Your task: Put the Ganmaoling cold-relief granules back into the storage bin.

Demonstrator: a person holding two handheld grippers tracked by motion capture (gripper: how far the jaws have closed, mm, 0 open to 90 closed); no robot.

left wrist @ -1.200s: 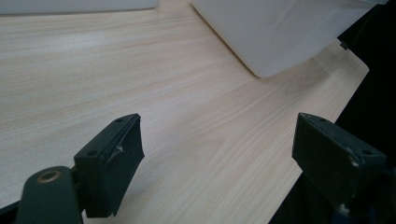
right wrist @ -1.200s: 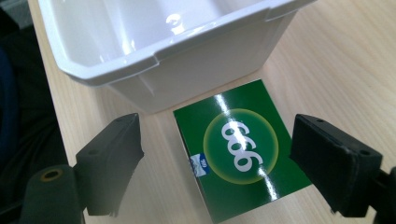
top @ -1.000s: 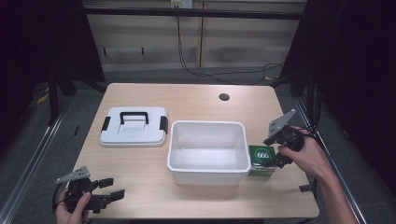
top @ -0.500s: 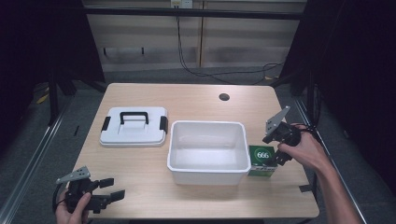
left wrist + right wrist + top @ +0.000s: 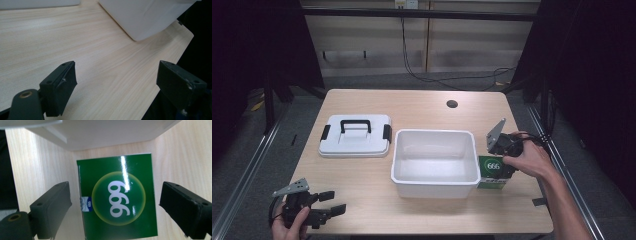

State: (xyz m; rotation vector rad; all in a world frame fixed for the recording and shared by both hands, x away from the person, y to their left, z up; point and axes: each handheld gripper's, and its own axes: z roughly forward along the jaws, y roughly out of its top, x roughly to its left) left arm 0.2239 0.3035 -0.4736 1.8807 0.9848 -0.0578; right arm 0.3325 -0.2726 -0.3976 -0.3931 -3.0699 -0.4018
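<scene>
on the pale wood worktop [image 5: 422, 107], the right tongs [image 5: 113, 202] hang spread wide over a green box [image 5: 117, 195] beside the white tub [image 5: 434, 162]; the left tongs [image 5: 329, 210] rest spread, grasping nothing.

Two hand-held black grippers, bare forearms

Left gripper [image 5: 329, 210] and right gripper [image 5: 495, 167] are black, each topped by a grey three-cornered plate and trailing a black cable. Their jaws are thick, blocky matte pads with small screw holes; a brass-coloured rivet shows at about 8 o'clock in each gripper view. No sleeves reach the forearms.
</scene>
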